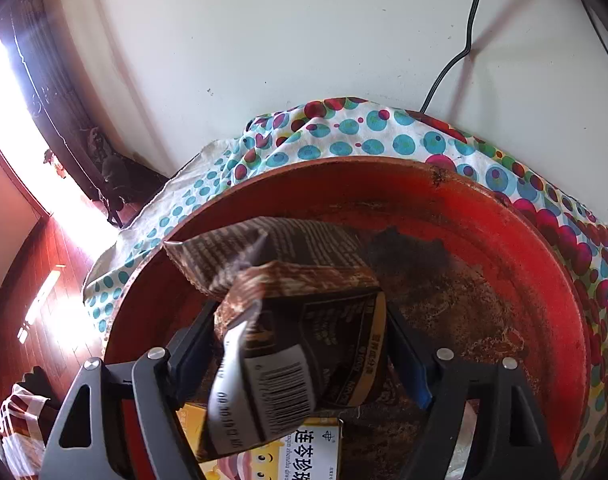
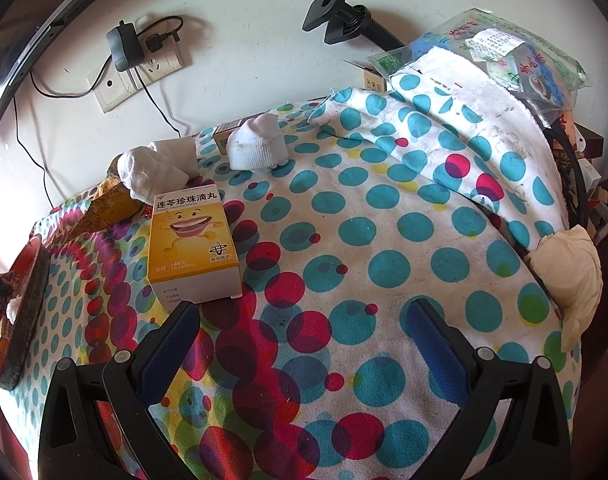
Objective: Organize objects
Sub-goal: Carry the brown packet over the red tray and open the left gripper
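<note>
- The left gripper hangs over the red basin, jaws wide; a brown snack packet sits between them. The right pad stands clear of it; contact on the left side is hidden, so I judge the packet released or nearly so, not clamped.
- Beneath the packet, a yellow medicine box already lies in the basin, so at least one item seems put away and a second is going in.
- The basin stands at the left edge of the desk, on the dotted cloth.
- The right gripper hovers over the cloth near the front edge, jaws wide and holding nothing.
- Left to gather, judging from the right wrist view: a second yellow box standing toward the left side, two white socks near the back edge, a small brown carton behind them, and a yellow packet at the back-left.
- A crumpled tissue lies at the right edge; whether it belongs to the task is unclear.
- Most of the sorting appears undone.
</note>
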Demonstrator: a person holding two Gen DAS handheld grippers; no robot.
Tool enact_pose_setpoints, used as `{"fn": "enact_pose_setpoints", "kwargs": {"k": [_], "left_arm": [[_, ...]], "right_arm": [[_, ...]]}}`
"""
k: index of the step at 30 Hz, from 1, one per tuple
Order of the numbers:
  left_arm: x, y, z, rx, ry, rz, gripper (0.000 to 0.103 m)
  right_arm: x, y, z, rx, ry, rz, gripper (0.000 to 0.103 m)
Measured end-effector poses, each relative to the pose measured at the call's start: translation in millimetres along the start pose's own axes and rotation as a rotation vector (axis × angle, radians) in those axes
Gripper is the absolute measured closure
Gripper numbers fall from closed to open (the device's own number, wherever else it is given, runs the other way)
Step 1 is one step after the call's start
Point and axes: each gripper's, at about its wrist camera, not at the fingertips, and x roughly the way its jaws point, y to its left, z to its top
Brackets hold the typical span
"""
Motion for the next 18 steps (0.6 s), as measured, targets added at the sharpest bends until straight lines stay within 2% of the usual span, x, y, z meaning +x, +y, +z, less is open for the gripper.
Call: {"fn": "enact_pose_setpoints", "kwargs": {"k": [5, 10, 15, 18], "left_arm": [[6.4, 4.3, -0.7, -0.017, 0.018, -0.006, 0.019], [-15.2, 17.9, -2.0, -0.026, -0.030, -0.038, 0.017], [-71.1, 32.1, -10.8, -0.007, -0.145, -0.116, 0.017], [-116.2, 28.4, -36.3, 0.034, -0.241, -0.168, 0.017]], "right_arm": [[0.6, 1.0, 0.1, -0.006, 0.004, -0.012, 0.000], [0.7, 3.4, -0.4, -0.024, 0.015, -0.038, 0.000], [0.3, 5.5, -1.6, -0.048, 0.029, -0.072, 0.000], [4.4, 13.7, -1.1, -0.073, 0.043, -0.106, 0.000]]}}
